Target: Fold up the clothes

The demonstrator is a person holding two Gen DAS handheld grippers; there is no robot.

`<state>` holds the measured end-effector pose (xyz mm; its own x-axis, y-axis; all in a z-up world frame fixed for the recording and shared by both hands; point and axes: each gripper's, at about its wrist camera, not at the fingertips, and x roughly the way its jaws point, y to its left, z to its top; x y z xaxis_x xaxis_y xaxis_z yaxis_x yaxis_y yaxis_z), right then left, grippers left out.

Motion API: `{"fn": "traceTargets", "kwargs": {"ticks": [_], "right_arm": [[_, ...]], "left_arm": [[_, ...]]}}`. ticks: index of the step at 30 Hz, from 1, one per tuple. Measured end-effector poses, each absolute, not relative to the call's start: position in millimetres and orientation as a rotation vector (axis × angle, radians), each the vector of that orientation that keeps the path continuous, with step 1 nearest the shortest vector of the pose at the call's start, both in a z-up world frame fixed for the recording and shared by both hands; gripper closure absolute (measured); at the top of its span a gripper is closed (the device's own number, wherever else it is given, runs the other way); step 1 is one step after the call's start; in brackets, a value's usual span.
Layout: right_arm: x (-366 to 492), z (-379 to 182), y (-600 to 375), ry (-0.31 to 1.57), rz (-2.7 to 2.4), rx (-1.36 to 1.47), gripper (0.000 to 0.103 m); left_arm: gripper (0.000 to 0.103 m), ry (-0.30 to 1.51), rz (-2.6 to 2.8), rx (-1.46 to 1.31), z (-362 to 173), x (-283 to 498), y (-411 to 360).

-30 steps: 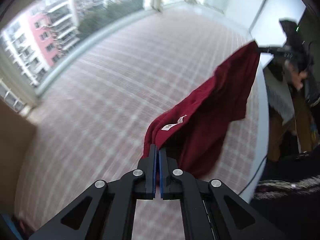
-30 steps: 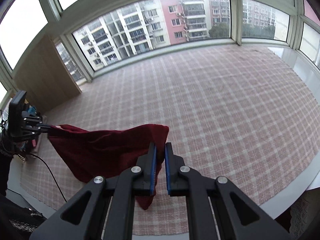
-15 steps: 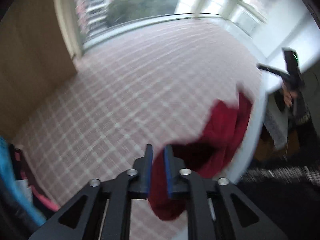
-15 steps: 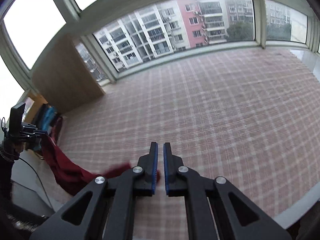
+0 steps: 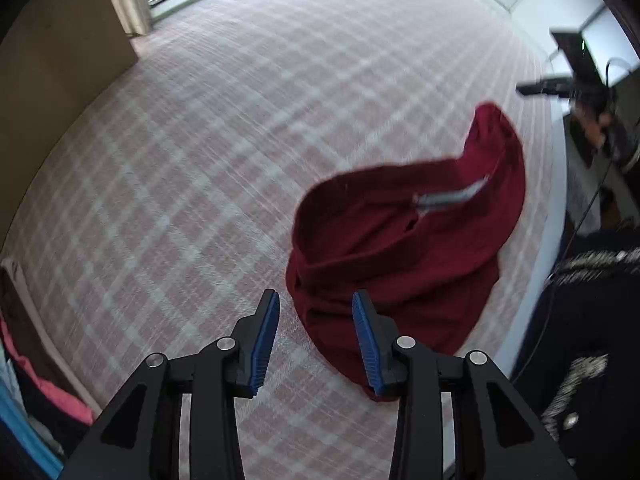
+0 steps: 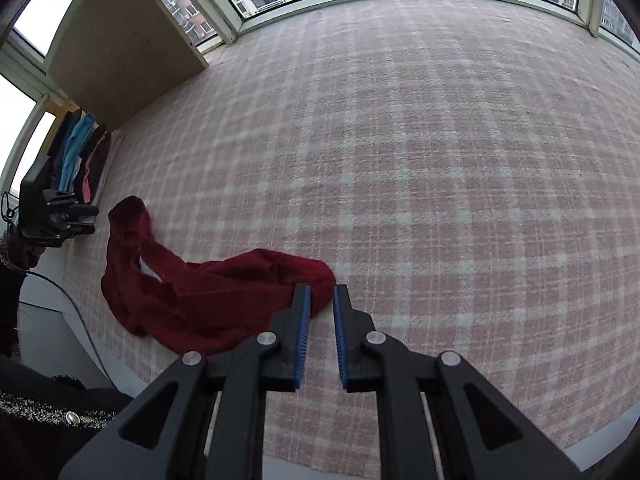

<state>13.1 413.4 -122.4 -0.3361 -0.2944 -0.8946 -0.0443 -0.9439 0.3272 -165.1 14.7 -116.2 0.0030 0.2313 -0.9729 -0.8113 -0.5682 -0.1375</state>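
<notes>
A dark red garment (image 5: 400, 248) lies crumpled on the pink plaid tablecloth (image 5: 200, 168), near the table's front edge. My left gripper (image 5: 316, 308) hovers just over its near corner. Its jaws are opening, and the garment's edge shows in the gap without the blue pads (image 5: 266, 334) pressing on it. In the right wrist view the garment (image 6: 208, 296) stretches leftward from my right gripper (image 6: 319, 298). Those jaws are opening by a narrow gap, the cloth's tip lying just beyond the fingertips. Each gripper appears in the other's view: left gripper (image 6: 60, 216), right gripper (image 5: 560, 88).
Several folded clothes (image 6: 80, 156) are stacked at the table's left end beside a wooden panel (image 6: 120, 52). Windows run along the far side. The table's white front edge (image 6: 52, 308) and the person's dark sleeve (image 6: 48, 404) are close by. A cable (image 6: 84, 320) hangs there.
The garment, held up stretched between both shut grippers a second ago, now lies on the table. Both grippers came down and let go, the left jaws parting wide, the right only slightly.
</notes>
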Motion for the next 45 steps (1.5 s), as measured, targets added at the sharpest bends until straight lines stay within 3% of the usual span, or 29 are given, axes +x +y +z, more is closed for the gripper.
{"fn": "traceTargets", "kwargs": {"ticks": [6, 7, 8, 9, 10, 15, 25, 27, 28, 31, 41, 45], "right_arm": [[22, -110, 399, -0.393, -2.383, 1.697, 0.086], [24, -109, 397, -0.386, -2.377, 1.696, 0.079], [26, -109, 394, -0.380, -2.370, 1.693, 0.069], [28, -109, 392, -0.373, -2.363, 1.689, 0.064], [30, -110, 388, -0.357, -2.359, 1.679, 0.059], [25, -118, 366, -0.209, -2.335, 1.615, 0.059], [-4, -157, 366, -0.221, -2.217, 1.675, 0.060], [-6, -164, 366, -0.211, -2.199, 1.702, 0.064], [-6, -167, 365, -0.204, -2.194, 1.708, 0.084], [0, -159, 364, -0.185, -2.223, 1.700, 0.096], [39, 0, 395, -0.319, -2.512, 1.214, 0.096], [-5, 22, 401, -0.195, -2.595, 1.146, 0.096]], "left_arm": [[0.067, 0.647, 1.627, -1.467, -146, -173, 38], [0.069, 0.627, 1.613, -1.466, -151, -175, 41], [0.072, 0.617, 1.609, -1.462, -153, -175, 44], [0.093, 0.609, 1.605, -1.458, -156, -176, 46], [0.097, 0.600, 1.610, -1.463, -156, -176, 48], [0.098, 0.504, 1.667, -1.436, -135, -177, 35], [0.098, 0.479, 1.716, -1.452, -131, -172, 18], [0.098, 0.473, 1.726, -1.455, -132, -171, 17], [0.098, 0.468, 1.733, -1.454, -133, -170, 17], [0.098, 0.451, 1.774, -1.441, -126, -165, 15], [0.098, 0.400, 1.975, -1.241, -23, -124, -6], [0.098, 0.400, 2.024, -1.165, 5, -143, -5]]}}
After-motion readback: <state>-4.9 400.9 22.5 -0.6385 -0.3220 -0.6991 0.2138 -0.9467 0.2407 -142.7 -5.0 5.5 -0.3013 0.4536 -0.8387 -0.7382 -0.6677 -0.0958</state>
